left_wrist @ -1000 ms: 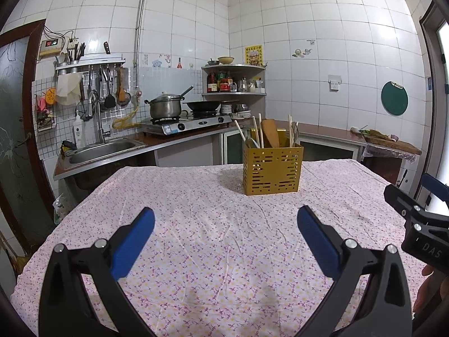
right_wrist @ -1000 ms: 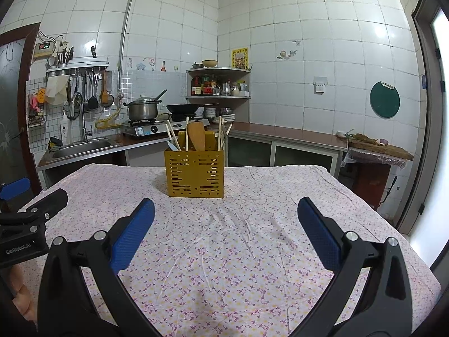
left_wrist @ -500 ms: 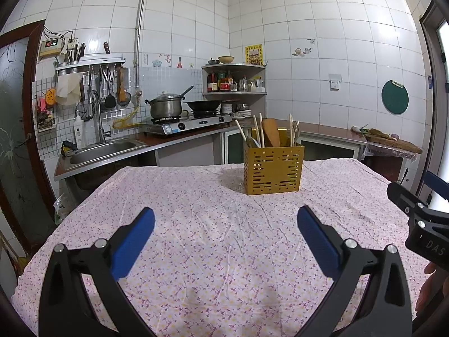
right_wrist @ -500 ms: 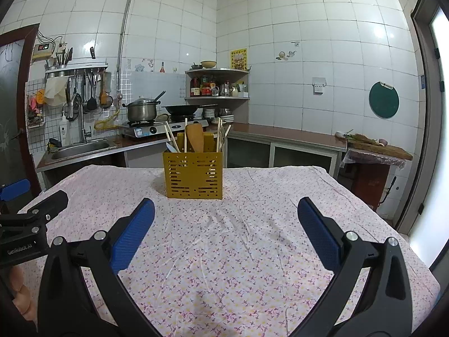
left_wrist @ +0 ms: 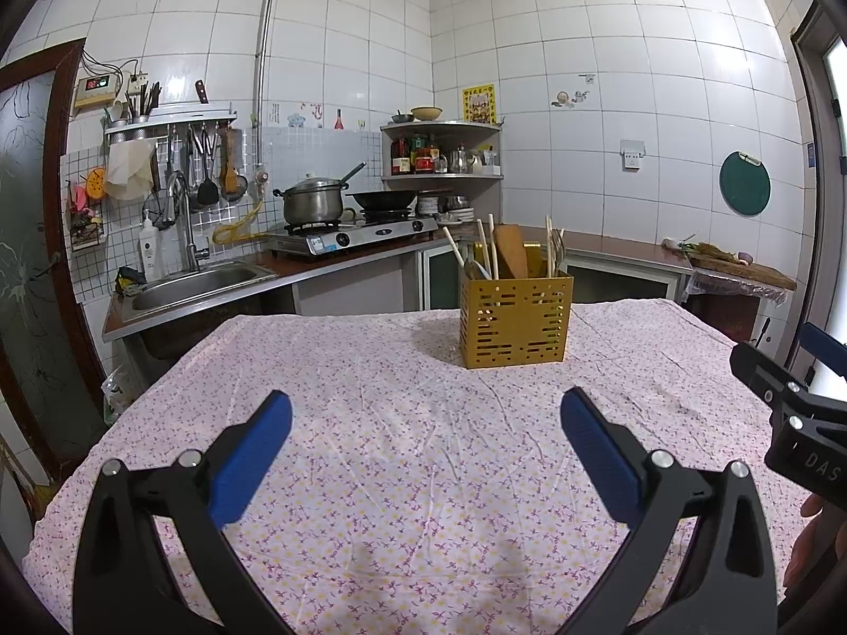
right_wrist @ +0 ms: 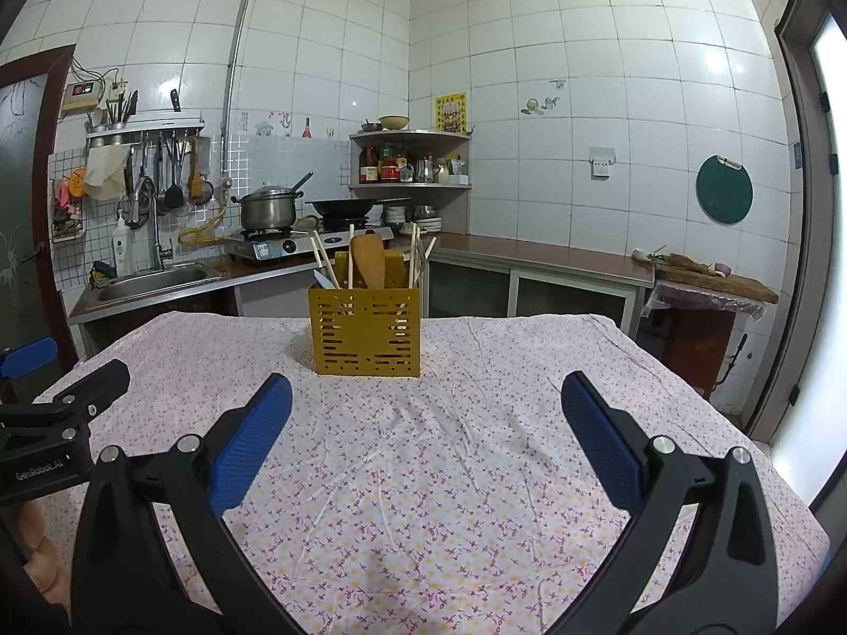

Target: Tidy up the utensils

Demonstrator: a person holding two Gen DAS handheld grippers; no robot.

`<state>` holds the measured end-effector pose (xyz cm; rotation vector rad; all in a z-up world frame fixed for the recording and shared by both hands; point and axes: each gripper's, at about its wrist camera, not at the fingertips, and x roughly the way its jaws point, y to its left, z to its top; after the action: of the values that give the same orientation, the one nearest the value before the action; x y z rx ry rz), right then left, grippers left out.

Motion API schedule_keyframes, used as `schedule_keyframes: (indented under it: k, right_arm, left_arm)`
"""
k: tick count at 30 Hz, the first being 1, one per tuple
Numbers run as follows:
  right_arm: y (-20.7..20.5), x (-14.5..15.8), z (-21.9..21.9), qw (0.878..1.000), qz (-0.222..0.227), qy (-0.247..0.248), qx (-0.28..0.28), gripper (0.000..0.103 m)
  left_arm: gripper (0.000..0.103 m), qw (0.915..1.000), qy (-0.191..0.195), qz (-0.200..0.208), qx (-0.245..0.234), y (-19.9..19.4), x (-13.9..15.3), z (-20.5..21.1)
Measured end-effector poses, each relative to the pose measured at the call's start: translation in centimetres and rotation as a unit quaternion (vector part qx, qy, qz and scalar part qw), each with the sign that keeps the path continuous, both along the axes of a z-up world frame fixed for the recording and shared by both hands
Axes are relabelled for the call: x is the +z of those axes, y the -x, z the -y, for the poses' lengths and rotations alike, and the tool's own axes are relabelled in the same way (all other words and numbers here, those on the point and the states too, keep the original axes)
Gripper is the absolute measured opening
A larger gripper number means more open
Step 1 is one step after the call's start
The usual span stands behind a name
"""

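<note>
Nearest the cameras, both tools are spread wide and hold nothing: the left gripper (left_wrist: 426, 436) and the right gripper (right_wrist: 426, 436) each hover low over the floral tablecloth (right_wrist: 450, 476), side by side, blue pads well apart. The cloth between them and the far end lies bare, with no loose utensil on it that either view shows. Further back, near the table's far edge, stands the yellow slotted caddy (right_wrist: 365, 330), upright, with chopsticks (right_wrist: 324, 264), a wooden spatula (right_wrist: 369, 262) and other handles (too small to name) standing out of its top. The caddy looks divided, but which compartment holds what cannot be told from here. Judging by this, everything may already be stowed, or the sorting within the caddy is the step in hand. To do it well, approach from above, pinch one handle near its top, lift straight up so neighbours are not dragged, and steady the light caddy with the other tool.
</note>
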<state>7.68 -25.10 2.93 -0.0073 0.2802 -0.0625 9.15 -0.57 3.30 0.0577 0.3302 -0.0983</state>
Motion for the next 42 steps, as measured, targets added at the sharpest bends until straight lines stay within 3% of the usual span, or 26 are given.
schedule_keyframes:
  k: [42]
  right_arm:
    - [0.28,-0.32,0.40,1.000,0.001,0.003,-0.004,0.099]
  left_arm:
    - [0.099,0.9999,-0.012,0.004,0.010,0.77,0.16,0.01]
